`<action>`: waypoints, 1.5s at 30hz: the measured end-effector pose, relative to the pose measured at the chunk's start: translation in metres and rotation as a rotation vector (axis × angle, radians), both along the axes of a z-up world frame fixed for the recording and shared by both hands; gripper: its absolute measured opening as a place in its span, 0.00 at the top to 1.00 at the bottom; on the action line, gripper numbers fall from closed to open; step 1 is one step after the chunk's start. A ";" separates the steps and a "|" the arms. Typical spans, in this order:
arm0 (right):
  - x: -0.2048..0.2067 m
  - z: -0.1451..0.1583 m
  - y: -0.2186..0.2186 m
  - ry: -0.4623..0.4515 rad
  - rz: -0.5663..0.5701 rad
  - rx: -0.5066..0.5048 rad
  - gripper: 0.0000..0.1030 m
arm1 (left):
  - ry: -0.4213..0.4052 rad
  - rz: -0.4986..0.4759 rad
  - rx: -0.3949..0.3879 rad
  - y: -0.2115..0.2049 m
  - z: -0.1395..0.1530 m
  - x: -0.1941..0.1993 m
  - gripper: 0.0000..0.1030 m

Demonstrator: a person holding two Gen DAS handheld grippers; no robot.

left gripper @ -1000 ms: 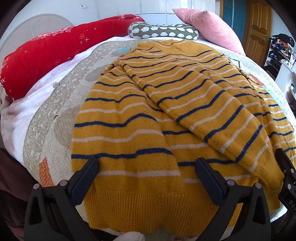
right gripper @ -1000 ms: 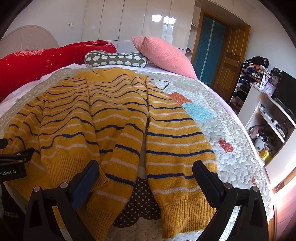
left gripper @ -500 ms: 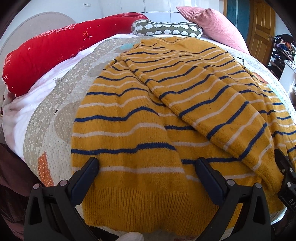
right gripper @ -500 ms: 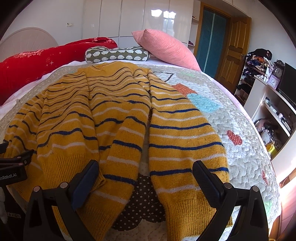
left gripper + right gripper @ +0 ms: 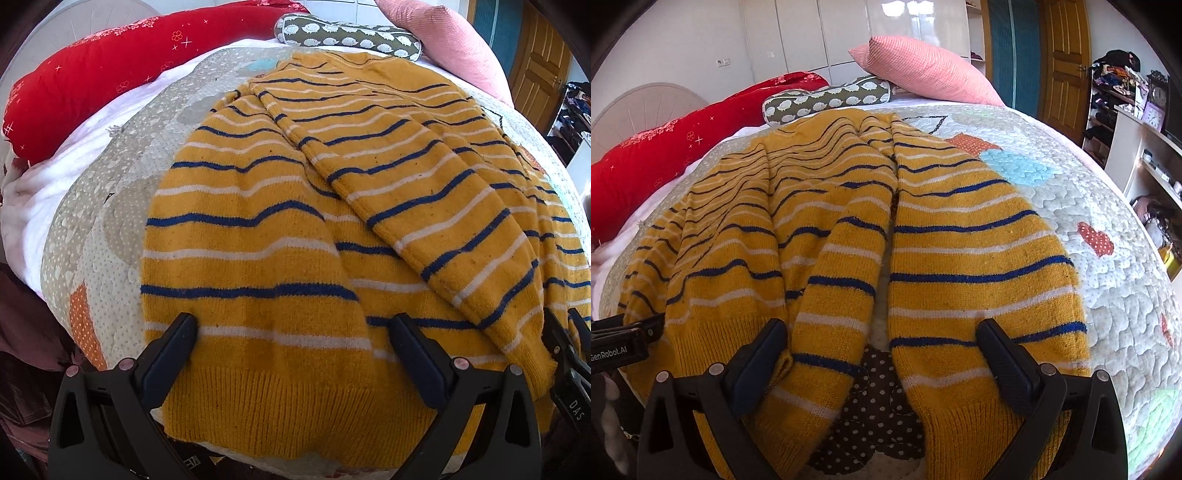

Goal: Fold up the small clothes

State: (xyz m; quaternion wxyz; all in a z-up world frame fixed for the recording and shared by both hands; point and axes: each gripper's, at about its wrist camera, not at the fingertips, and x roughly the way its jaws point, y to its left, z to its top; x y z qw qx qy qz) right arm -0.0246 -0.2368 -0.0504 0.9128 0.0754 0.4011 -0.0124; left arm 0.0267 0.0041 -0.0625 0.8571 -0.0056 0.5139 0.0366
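A mustard-yellow knit sweater [image 5: 258, 229] with blue and white stripes lies spread on the quilted bed, one sleeve [image 5: 436, 206] folded diagonally across its body. My left gripper [image 5: 291, 336] hovers open just above the ribbed hem at the sweater's left part. In the right wrist view the same sweater [image 5: 960, 251] shows its right part and a folded sleeve [image 5: 831, 295], with dotted quilt showing in the gap between them. My right gripper [image 5: 881, 343] is open over that gap, near the hem. Each gripper appears at the edge of the other's view.
The patchwork quilt [image 5: 1089, 184] covers the bed. A red bolster [image 5: 92, 85], a green patterned cushion [image 5: 351, 35] and a pink pillow [image 5: 923, 70] lie at the head. A white shelf unit [image 5: 1145, 162] and a wooden door [image 5: 1063, 55] stand to the right.
Both grippers have moved forward and lower toward the sweater's hem, so it fills more of each view. The sweater itself has not moved. Both stay open.
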 end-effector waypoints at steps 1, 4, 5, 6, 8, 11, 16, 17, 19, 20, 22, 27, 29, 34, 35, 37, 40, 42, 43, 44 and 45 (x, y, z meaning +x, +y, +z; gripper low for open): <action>-0.001 0.000 -0.001 -0.006 0.005 0.009 0.00 | 0.002 0.003 0.002 0.000 0.000 0.000 0.00; -0.003 -0.001 -0.002 -0.013 0.043 0.007 0.00 | -0.001 0.014 0.009 -0.002 0.001 -0.003 0.00; -0.004 -0.001 -0.002 -0.012 0.057 0.007 0.00 | -0.005 0.018 0.010 -0.002 0.001 -0.004 0.00; -0.004 0.000 -0.003 -0.011 0.070 0.010 0.00 | -0.008 0.022 0.012 -0.002 0.001 -0.005 0.00; -0.003 0.000 -0.004 -0.015 0.097 0.012 0.00 | -0.010 0.027 0.016 -0.003 0.004 -0.008 0.00; -0.005 0.000 -0.005 -0.042 0.128 0.006 0.00 | -0.015 0.016 0.021 -0.006 0.012 -0.012 0.06; -0.016 0.017 -0.011 -0.074 0.144 0.023 0.10 | -0.086 -0.018 0.013 0.000 0.040 -0.021 0.17; -0.021 0.025 -0.013 -0.098 0.139 0.018 0.12 | -0.107 -0.016 0.010 0.004 0.048 -0.022 0.17; -0.030 0.043 -0.011 -0.140 0.144 -0.015 0.19 | -0.140 -0.008 0.002 0.016 0.061 -0.023 0.17; -0.032 0.051 -0.008 -0.149 0.165 -0.024 0.24 | -0.158 0.001 -0.002 0.024 0.068 -0.023 0.17; -0.029 0.063 0.002 -0.144 0.222 -0.013 0.34 | -0.186 0.028 -0.007 0.041 0.079 -0.021 0.17; -0.002 0.067 0.036 -0.072 0.336 0.087 0.44 | -0.259 0.093 -0.063 0.097 0.103 -0.018 0.17; 0.015 0.054 0.051 -0.008 0.335 0.065 0.44 | -0.294 0.111 -0.064 0.118 0.110 -0.022 0.17; 0.039 0.030 0.065 0.160 0.293 0.123 0.89 | -0.349 0.163 -0.092 0.171 0.117 -0.034 0.17; 0.037 0.040 0.068 0.144 0.289 0.122 0.89 | -0.356 0.175 -0.106 0.182 0.117 -0.038 0.17; 0.036 0.065 0.085 0.088 0.304 0.073 0.90 | -0.366 0.203 -0.116 0.202 0.116 -0.043 0.17; 0.051 0.100 0.126 0.022 0.384 0.069 0.90 | -0.378 0.246 -0.119 0.228 0.114 -0.054 0.17; 0.073 0.113 0.165 0.015 0.467 0.117 0.90 | -0.382 0.270 -0.125 0.245 0.113 -0.062 0.17; 0.085 0.117 0.189 0.018 0.513 0.149 0.90 | -0.383 0.285 -0.127 0.253 0.112 -0.067 0.17; 0.097 0.120 0.213 0.021 0.557 0.182 0.90 | -0.384 0.297 -0.126 0.260 0.112 -0.072 0.17; 0.109 0.122 0.239 0.028 0.604 0.210 0.90 | -0.383 0.312 -0.123 0.266 0.111 -0.076 0.17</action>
